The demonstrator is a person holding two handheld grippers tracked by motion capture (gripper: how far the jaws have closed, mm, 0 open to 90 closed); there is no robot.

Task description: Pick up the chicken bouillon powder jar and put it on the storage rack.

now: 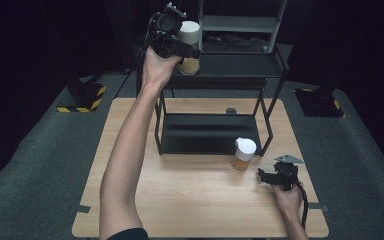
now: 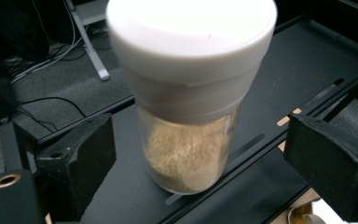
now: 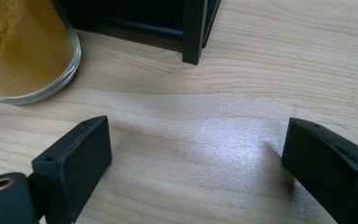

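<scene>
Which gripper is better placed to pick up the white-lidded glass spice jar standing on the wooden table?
Right. The right gripper rests open on the table beside that jar; the left gripper is up at the black shelf's jar.

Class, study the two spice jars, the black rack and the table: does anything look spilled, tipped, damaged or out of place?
Nothing stands out. One jar stands upright on the rack's upper shelf between the open left gripper jaws; the other jar stands upright, lid on, on the table. No spilled powder shows.
</scene>
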